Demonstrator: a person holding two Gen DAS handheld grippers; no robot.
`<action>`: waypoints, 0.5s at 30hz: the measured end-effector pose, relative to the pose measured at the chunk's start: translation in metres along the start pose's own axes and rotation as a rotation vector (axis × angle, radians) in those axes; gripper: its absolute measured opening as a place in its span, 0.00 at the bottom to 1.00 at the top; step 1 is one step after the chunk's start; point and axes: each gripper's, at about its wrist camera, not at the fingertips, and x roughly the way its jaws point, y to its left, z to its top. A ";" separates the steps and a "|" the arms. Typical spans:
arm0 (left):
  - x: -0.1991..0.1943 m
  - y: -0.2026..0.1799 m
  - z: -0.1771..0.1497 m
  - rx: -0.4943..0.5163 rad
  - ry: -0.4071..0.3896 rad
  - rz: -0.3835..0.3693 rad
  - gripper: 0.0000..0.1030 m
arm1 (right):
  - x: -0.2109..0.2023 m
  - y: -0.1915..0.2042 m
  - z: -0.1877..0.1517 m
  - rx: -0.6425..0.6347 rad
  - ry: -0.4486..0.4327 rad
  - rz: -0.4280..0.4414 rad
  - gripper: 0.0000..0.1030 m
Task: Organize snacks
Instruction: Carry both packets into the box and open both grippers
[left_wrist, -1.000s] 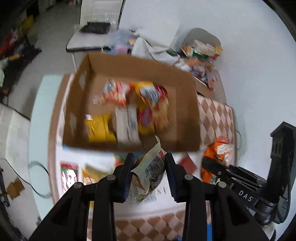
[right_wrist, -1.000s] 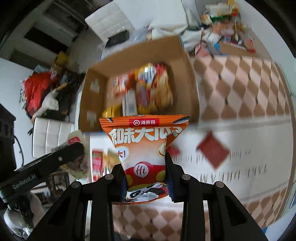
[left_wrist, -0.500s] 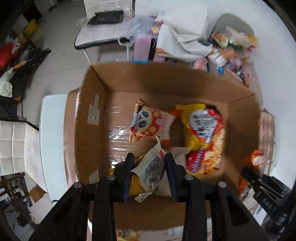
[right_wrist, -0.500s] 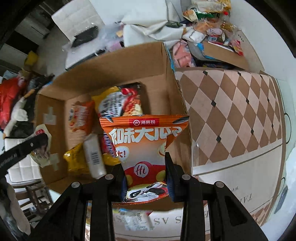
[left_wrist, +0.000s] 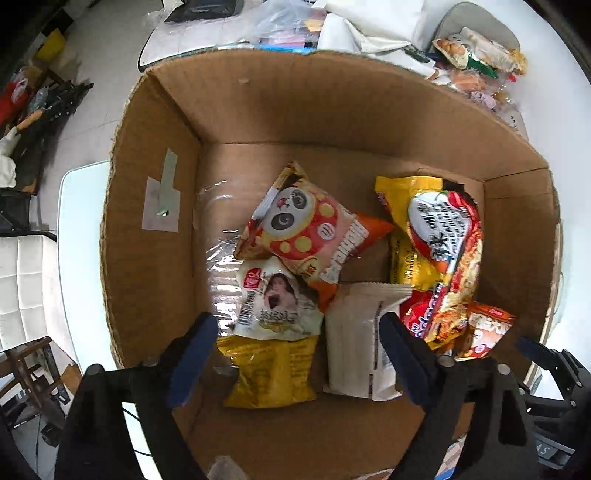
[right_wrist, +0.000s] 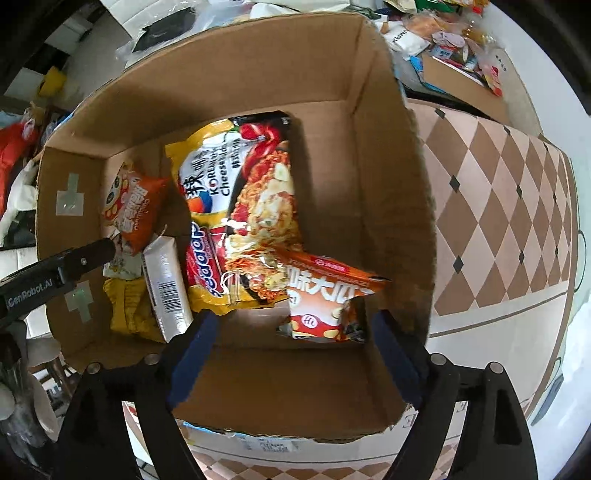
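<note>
1. Left wrist view: a cluttered room with a pale floor, a white padded seat at the left edge and a heap of wrapped snacks at the top right. A corrugated cardboard box with taped walls fills the frame.
2. The left gripper hangs over the box, its blue-padded jaws having just swung wide apart, with nothing pinched. Below them lies a glossy white packet printed with a portrait, resting on a crinkled yellow bag.
3. Beside these lie a puffy panda-face bag, a matte cream pouch and a shiny noodle packet; the orange bag at the right is half covered.
4. Right wrist view: a tan-and-cream checked tabletop lies right of the box.
5. The right gripper is likewise just spread, empty. The orange bag lies tilted on the box floor near the right wall, leaning on the noodle packet.
6. The left gripper's black arm hides part of the white packet; small print is unreadable.
</note>
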 end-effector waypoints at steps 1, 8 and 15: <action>-0.004 0.000 -0.002 -0.003 -0.009 -0.003 0.87 | -0.001 0.002 0.000 -0.005 -0.004 0.000 0.88; -0.035 -0.009 -0.029 0.007 -0.086 -0.035 0.90 | -0.023 0.009 -0.010 -0.037 -0.075 -0.004 0.92; -0.083 -0.017 -0.071 0.030 -0.260 0.045 0.90 | -0.061 0.017 -0.036 -0.071 -0.218 -0.019 0.92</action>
